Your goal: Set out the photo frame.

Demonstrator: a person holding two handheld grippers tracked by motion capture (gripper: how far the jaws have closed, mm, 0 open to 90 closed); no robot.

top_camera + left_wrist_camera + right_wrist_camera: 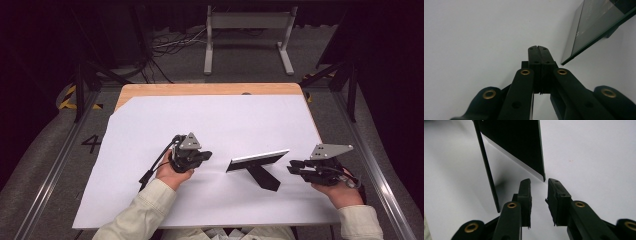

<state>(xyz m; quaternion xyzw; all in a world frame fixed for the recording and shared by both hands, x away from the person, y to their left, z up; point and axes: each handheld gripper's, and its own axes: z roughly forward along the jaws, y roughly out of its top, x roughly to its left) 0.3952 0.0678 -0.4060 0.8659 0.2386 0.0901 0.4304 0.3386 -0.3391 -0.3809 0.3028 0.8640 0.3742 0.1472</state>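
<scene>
High view: wooden table (150,90) mostly covered by a large white sheet (215,120), wood showing along the far edge and the far-left corner. Picture frame (257,160) stands near the middle of the sheet, propped on its black back stand (262,177), glass side facing away from the person. Left gripper (202,156) sits just left of the frame, apart from it, held in the left hand (172,175); cable trails off its near-left side. Right gripper (295,166) sits just right of the frame, near its right end, held in the right hand (340,192). Pale sleeves come in from the bottom. Room is dark: grey floor, metal rails either side of the table, yellow-black tape at the left floor edge, a "4" marked on the floor at left, a white stand frame (247,35) and loose cables (170,45) beyond the table.

Left gripper view: left gripper (537,47) is clenched, jaws pressed flat together with nothing between them, tips over bare white sheet (474,37). Frame's glass face (596,22) is at upper right, corner just beside the jaw tips, not touching.

Right gripper view: right gripper (539,181) is released, jaws parted with a clear gap, nothing gripped. Frame's black back (516,142) rises just ahead, its lower corner just beyond the gap; contact cannot be told. Thin black stand leg (489,177) runs down at left. White sheet (594,157) all around.
</scene>
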